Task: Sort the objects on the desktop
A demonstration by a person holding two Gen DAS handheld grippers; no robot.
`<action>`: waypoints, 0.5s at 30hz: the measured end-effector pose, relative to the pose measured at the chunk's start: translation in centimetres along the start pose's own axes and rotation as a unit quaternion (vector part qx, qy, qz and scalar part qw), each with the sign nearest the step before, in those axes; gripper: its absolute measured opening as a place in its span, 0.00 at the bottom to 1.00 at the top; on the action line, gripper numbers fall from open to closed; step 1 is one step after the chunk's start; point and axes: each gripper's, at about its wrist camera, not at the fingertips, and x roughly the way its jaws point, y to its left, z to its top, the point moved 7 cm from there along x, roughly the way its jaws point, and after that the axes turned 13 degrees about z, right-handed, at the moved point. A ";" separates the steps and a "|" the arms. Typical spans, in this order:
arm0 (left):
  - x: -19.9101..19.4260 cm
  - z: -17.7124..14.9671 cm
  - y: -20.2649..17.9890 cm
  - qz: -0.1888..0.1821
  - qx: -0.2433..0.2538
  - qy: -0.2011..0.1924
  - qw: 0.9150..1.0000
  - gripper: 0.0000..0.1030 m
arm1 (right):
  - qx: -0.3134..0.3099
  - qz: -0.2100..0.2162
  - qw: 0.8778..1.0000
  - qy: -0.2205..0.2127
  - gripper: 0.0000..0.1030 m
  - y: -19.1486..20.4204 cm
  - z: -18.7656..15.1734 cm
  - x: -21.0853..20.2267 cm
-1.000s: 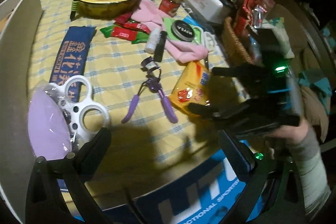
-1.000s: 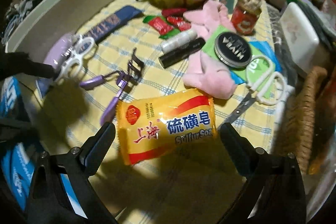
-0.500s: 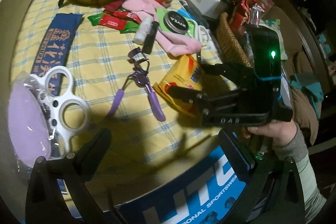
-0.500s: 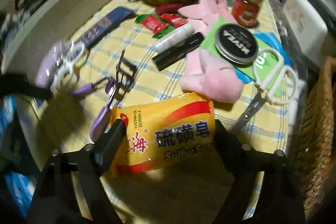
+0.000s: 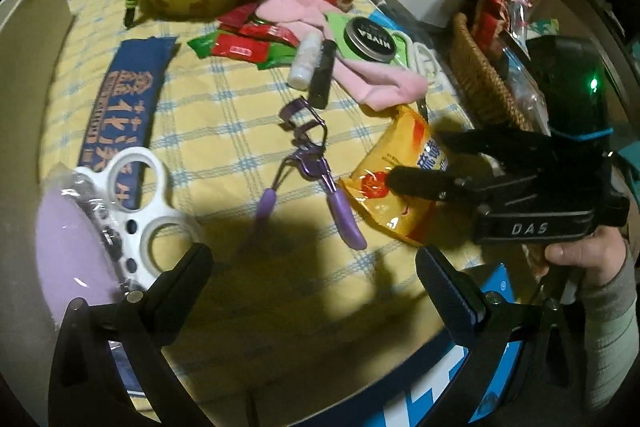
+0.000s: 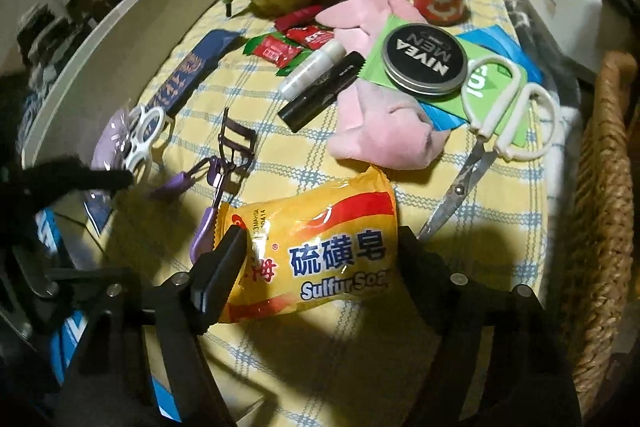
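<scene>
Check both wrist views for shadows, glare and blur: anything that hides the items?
Left wrist view: dark shadows fall on the yellow checked tablecloth near the purple eyelash curler; the blue printed pouch looks slightly smeared. Right wrist view: a shadow sits right of the yellow sulfur soap packet; the round black Nivea tin reads sharply. Both views bend towards dark edges.

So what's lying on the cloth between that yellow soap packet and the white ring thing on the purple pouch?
A purple eyelash curler lies between the soap packet and the white ring piece, with bare checked tablecloth around it, clearest in the left wrist view.
</scene>
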 end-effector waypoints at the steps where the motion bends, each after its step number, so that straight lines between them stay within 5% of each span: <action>1: 0.2 0.0 -0.1 0.006 0.005 0.000 1.000 1.00 | 0.001 0.001 1.000 -0.002 0.67 -0.1 0.0 -0.1; 6: 1.2 0.3 -0.6 0.014 0.019 0.008 1.000 1.00 | 0.010 -0.008 1.000 -0.004 0.67 -0.3 0.0 -0.9; 13: 1.2 0.9 -0.4 0.005 0.010 0.005 1.000 1.00 | 0.012 0.017 0.998 -0.063 0.66 1.6 2.1 -4.3; 15: 0.7 1.0 0.1 0.003 0.009 0.003 1.000 0.99 | 0.015 0.039 0.997 -0.064 0.58 2.4 2.3 -4.3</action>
